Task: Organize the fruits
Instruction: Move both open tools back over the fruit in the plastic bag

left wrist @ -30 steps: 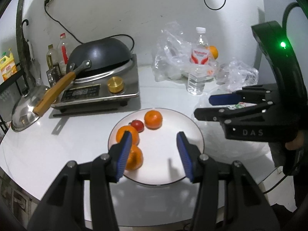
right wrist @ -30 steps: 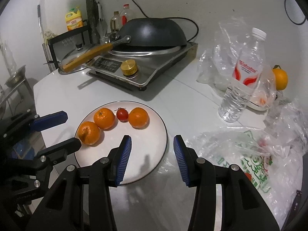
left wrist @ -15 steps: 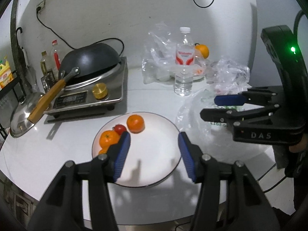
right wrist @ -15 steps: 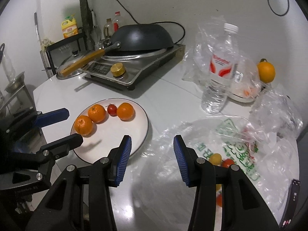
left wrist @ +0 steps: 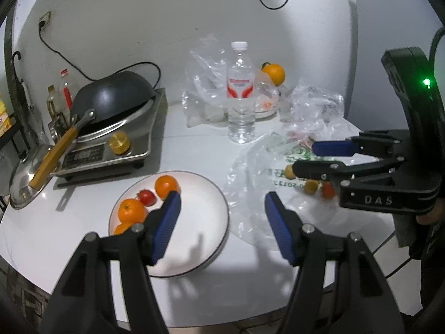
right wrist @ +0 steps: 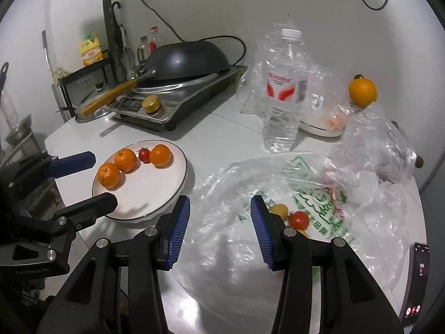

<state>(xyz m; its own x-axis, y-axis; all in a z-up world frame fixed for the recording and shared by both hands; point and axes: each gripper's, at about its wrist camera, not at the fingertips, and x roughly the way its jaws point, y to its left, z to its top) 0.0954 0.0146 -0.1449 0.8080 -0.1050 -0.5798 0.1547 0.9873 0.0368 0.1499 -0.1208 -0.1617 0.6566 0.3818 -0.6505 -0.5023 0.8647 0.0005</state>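
A white plate (right wrist: 155,186) holds three oranges (right wrist: 160,155) and a red cherry tomato (right wrist: 144,155). Right of it lies a clear plastic bag (right wrist: 236,189) with a small red tomato (right wrist: 299,220) and a yellow one (right wrist: 279,210) inside. My left gripper (left wrist: 222,208) hovers over the plate's right rim (left wrist: 219,194); its jaws are opening and nothing is between them. My right gripper (right wrist: 219,214) hangs open and empty above the bag's near-left part, its right finger just left of the small tomatoes. Another orange (right wrist: 362,91) sits at the back right.
A water bottle (right wrist: 283,94) stands behind the bag, with a white bowl (right wrist: 322,122) and more crumpled plastic to its right. An induction cooker with an upturned wok (right wrist: 180,61) fills the back left. A phone (right wrist: 417,278) lies at the near right edge.
Both grippers have shifted right, from over the plate toward the plastic bag. The left jaws have spread wider; the right jaws keep the same gap.
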